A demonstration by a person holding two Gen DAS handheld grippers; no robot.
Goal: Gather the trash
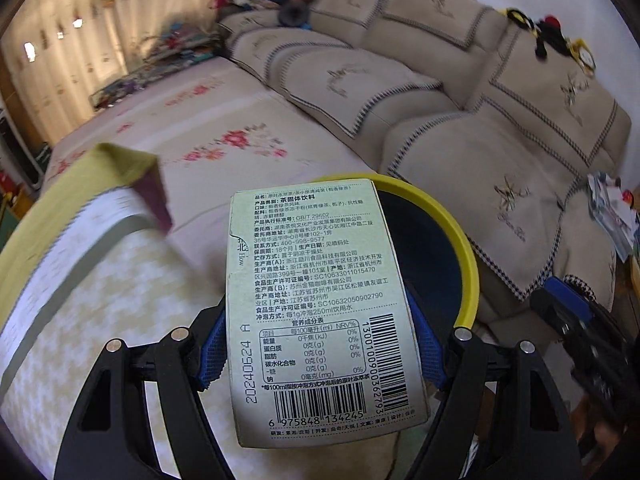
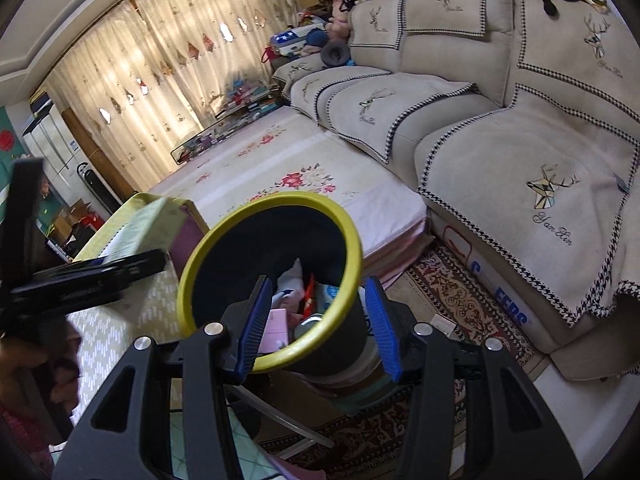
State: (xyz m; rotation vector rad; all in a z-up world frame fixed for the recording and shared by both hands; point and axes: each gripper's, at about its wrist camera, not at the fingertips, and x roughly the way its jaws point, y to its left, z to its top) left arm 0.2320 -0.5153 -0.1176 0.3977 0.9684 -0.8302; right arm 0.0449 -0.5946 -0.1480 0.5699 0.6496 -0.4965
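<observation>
A pale green printed carton (image 1: 316, 304) stands upright between the blue pads of my left gripper (image 1: 322, 344), which is shut on it. Just behind the carton is a dark bin with a yellow rim (image 1: 464, 248). In the right wrist view the same bin (image 2: 276, 240) holds several bits of trash, among them a pink box and a red wrapper. My right gripper (image 2: 320, 328) hovers open in front of the bin's near rim, gripping nothing. It also shows at the right edge of the left wrist view, where the right gripper (image 1: 560, 300) is apart from the bin.
An olive-topped box (image 1: 80, 200) lies on a table with a patterned cloth (image 1: 100, 320) to the left of the bin. A floral-sheeted mattress (image 2: 300, 160) and a beige sofa (image 2: 520, 140) lie beyond. A patterned rug (image 2: 460, 300) covers the floor.
</observation>
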